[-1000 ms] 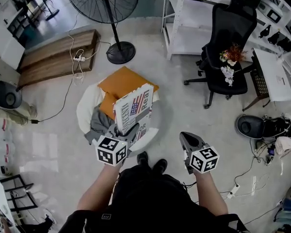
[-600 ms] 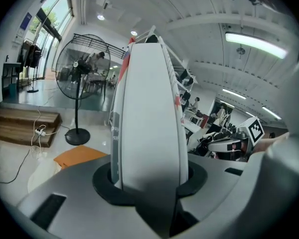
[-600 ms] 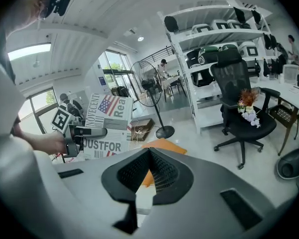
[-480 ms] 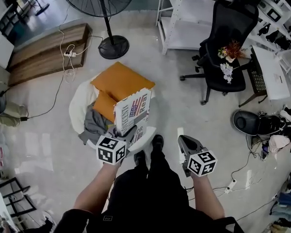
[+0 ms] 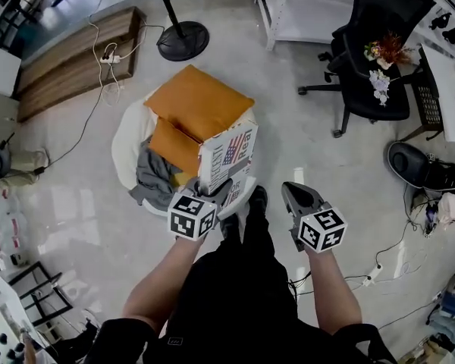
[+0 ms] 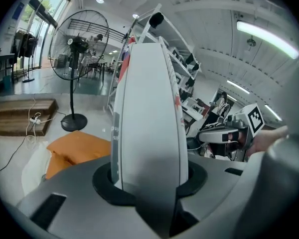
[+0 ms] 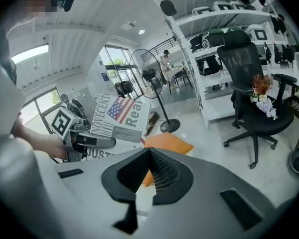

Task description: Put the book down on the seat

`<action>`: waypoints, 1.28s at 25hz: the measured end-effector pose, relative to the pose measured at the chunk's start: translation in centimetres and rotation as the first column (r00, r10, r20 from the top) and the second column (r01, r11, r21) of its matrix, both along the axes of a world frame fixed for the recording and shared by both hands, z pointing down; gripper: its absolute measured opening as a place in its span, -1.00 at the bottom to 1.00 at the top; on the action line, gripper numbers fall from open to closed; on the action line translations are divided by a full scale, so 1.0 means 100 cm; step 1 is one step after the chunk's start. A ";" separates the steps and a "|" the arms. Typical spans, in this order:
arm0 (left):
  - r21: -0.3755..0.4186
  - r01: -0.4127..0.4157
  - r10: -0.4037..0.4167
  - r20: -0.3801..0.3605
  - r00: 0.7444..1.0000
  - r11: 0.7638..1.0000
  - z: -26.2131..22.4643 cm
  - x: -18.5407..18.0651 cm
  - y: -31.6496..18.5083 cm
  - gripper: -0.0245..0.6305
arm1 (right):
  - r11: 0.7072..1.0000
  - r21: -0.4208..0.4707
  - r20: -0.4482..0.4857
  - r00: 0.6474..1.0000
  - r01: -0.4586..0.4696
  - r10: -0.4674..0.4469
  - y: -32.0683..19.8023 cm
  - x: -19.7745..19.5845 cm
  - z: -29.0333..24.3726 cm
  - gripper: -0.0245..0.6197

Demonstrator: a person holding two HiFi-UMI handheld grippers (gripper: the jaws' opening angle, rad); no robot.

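The book (image 5: 227,156), white with a flag on its cover, stands upright in my left gripper (image 5: 214,193), which is shut on its lower edge. It hangs over the near right edge of the round white seat (image 5: 123,149). In the left gripper view the book's spine (image 6: 149,113) fills the middle, clamped between the jaws. My right gripper (image 5: 293,195) hovers to the right of the seat above the floor, shut and holding nothing. The right gripper view shows the book (image 7: 122,114) and the left gripper (image 7: 92,142) to its left.
On the seat lie a large orange cushion (image 5: 200,101), a smaller orange one (image 5: 174,145) and a grey cloth (image 5: 152,179). A standing fan's base (image 5: 182,41), a wooden platform (image 5: 64,51), a white shelf (image 5: 303,10) and a black office chair (image 5: 379,67) ring the area. The person's shoe (image 5: 256,200) is beside the seat.
The person has stepped closer to the seat, one foot coming forward. The book stays upright in the left gripper. The right gripper keeps its place beside it.
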State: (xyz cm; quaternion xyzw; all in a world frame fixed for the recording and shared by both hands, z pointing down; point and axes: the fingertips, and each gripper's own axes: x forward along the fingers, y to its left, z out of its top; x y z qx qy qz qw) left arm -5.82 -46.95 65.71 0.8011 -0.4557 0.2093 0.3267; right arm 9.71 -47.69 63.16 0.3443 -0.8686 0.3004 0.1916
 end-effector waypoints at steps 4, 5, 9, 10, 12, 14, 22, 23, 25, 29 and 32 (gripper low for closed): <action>-0.049 -0.013 0.014 0.008 1.000 0.999 0.034 0.011 -0.009 -0.44 | 1.000 -0.016 0.014 1.000 0.007 -0.007 -0.013 -0.006 0.019 -0.90; -0.063 -0.015 0.016 0.007 1.000 0.998 0.043 0.013 -0.011 -0.44 | 1.000 -0.025 0.015 1.000 0.011 -0.010 -0.015 -0.007 0.025 -0.90; -0.112 -0.023 0.024 0.009 1.000 0.993 0.079 0.020 -0.023 -0.44 | 0.997 -0.072 0.006 1.000 0.020 -0.020 -0.023 -0.006 0.058 -0.90; -0.124 -0.022 0.024 0.015 1.000 0.992 0.089 0.020 -0.026 -0.44 | 0.996 -0.083 0.004 1.000 0.018 -0.018 -0.026 -0.004 0.067 -0.90; -0.154 -0.018 0.023 0.030 0.999 0.988 0.113 0.017 -0.032 -0.44 | 0.995 -0.101 0.005 1.000 0.014 -0.013 -0.033 -0.003 0.084 -0.90; -0.183 -0.018 0.026 0.042 0.999 0.983 0.135 0.014 -0.037 -0.44 | 0.993 -0.113 0.010 1.000 0.017 -0.016 -0.040 -0.006 0.098 -0.90; -0.290 0.020 -0.003 0.058 0.998 0.957 0.234 0.008 -0.055 -0.44 | 0.987 -0.152 -0.002 0.998 0.057 -0.058 -0.060 -0.020 0.156 -0.90; -0.310 0.028 -0.010 0.060 0.998 0.950 0.248 0.006 -0.056 -0.44 | 0.985 -0.161 -0.003 0.998 0.060 -0.062 -0.063 -0.020 0.166 -0.90; -0.351 0.037 -0.017 0.060 0.998 0.936 0.275 0.008 -0.055 -0.44 | 0.980 -0.183 -0.010 0.997 0.073 -0.076 -0.066 -0.019 0.187 -0.90; -0.414 0.017 0.008 0.060 0.998 0.910 0.322 0.016 -0.050 -0.44 | 0.974 -0.209 -0.017 0.996 0.086 -0.092 -0.072 -0.019 0.218 -0.90; -0.435 -0.004 0.026 0.045 0.999 0.900 0.348 0.023 -0.052 -0.44 | 0.971 -0.217 -0.014 0.995 0.095 -0.101 -0.076 -0.021 0.235 -0.90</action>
